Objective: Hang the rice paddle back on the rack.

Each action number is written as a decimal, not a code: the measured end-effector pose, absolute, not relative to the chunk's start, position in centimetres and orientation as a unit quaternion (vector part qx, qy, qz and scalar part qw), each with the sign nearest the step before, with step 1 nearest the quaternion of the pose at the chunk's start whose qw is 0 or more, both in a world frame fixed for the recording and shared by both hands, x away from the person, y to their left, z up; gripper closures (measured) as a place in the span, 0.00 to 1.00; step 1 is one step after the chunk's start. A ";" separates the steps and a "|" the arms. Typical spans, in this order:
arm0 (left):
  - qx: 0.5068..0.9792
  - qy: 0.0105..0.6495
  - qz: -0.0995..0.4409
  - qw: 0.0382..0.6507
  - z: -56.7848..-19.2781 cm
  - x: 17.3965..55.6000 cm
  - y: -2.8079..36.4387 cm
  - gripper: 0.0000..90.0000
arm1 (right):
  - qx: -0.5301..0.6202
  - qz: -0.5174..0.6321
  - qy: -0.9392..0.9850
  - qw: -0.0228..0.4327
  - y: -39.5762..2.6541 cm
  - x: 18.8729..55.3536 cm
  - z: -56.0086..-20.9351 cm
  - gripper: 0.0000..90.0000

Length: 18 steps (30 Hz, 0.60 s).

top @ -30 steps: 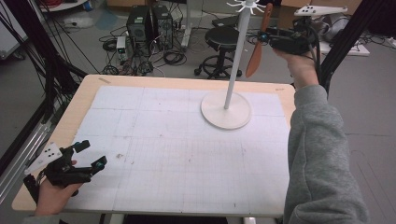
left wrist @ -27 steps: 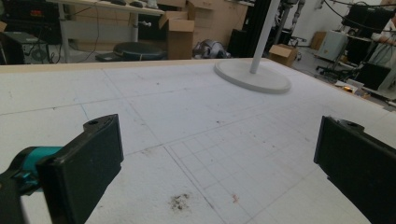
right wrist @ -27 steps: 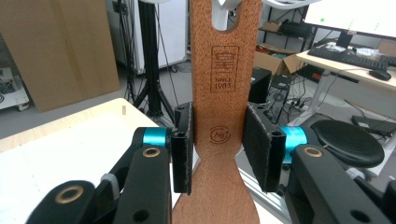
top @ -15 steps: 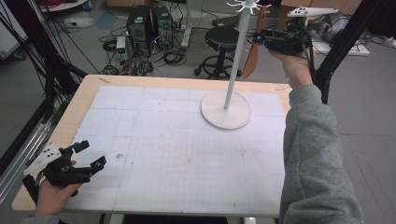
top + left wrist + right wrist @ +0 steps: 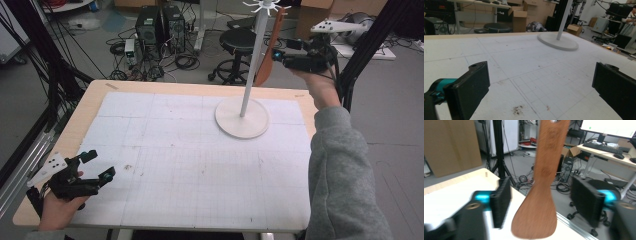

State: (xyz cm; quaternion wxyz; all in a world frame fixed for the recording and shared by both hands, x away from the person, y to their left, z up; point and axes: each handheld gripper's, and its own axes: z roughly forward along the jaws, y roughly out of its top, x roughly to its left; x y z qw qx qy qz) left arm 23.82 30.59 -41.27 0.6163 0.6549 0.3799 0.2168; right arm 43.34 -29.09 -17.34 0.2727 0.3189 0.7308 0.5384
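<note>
right tongs (image 5: 280,56) open — spatula (image 5: 541,187) hangs upright between jaws, untouched (on rack (image 5: 243,117)) | left tongs (image 5: 95,165) open, idle, far across counter (image 5: 165,145)

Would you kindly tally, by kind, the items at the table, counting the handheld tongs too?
White metal hanging stand with round base: 1
Brown wooden spatula hanging from the stand: 1
Black handheld tongs: 2, left tongs and right tongs
Total: 4
</note>
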 end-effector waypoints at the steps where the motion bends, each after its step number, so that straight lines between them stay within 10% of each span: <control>1: 0.655 0.380 0.217 0.616 -41.3 23.9 30.5 0.02 | 0.321 0.539 0.731 0.269 -29.1 43.0 -17.6 0.19; 5: 0.657 0.377 0.217 0.616 -41.3 24.2 30.3 0.02 | 0.329 0.536 0.733 0.259 -28.7 41.3 -19.0 0.00; 18: 0.648 0.373 0.238 0.620 -41.1 25.3 29.4 0.02 | 0.298 0.570 0.720 0.259 -28.2 33.8 -25.1 0.00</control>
